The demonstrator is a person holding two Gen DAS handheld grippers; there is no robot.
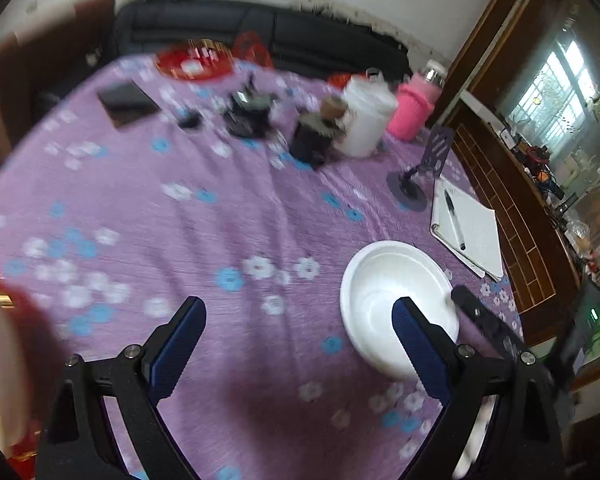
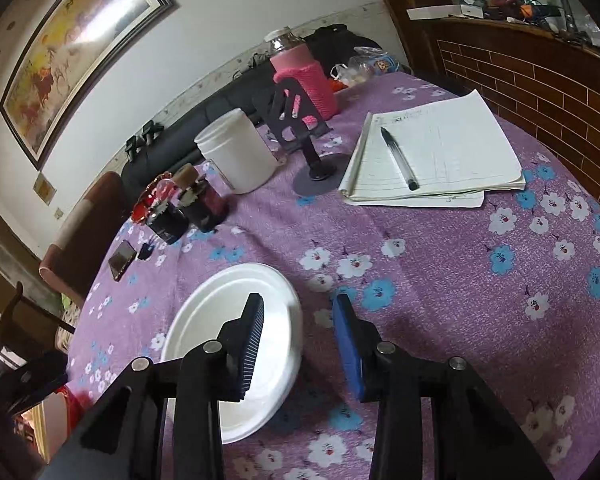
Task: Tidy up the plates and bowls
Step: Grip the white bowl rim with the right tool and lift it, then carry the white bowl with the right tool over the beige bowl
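Two blue-padded fingers of the left gripper (image 1: 298, 326) stand wide apart over the purple flowered tablecloth (image 1: 204, 240), with nothing between them. In the left wrist view, a white bowl (image 1: 396, 308) sits on the cloth to the right of the gap, and the right-hand finger overlaps its near rim in the picture; whether they touch I cannot tell. A black finger of the right gripper (image 1: 484, 320) reaches toward the bowl's right edge. Beyond the bowl lies a notepad (image 1: 472, 228) with a pen (image 1: 454, 220) on it, close to the table's right edge. Farther back stand a white tub (image 1: 366, 120), a pink-sleeved bottle (image 1: 414, 110), dark jars (image 1: 312, 136) and a red dish (image 1: 194, 64). Bare cloth spreads ahead and to the left of the jaws. This view is blurred.

From the right wrist view, the right gripper (image 2: 298, 322) has its jaws apart as well, holding nothing. A white plate (image 2: 220, 312) lies flat on the tablecloth (image 2: 440, 264) at lower left; the left finger crosses its right part and the plate's right rim falls in the gap. Open cloth lies ahead and to the right, up to the notepad (image 2: 452, 148) and pen (image 2: 400, 160). A grey phone stand (image 2: 300, 128), the white tub (image 2: 236, 156) and the pink-sleeved bottle (image 2: 306, 76) crowd the far side. Small dark jars (image 2: 184, 208) stand behind the plate, well apart from it.
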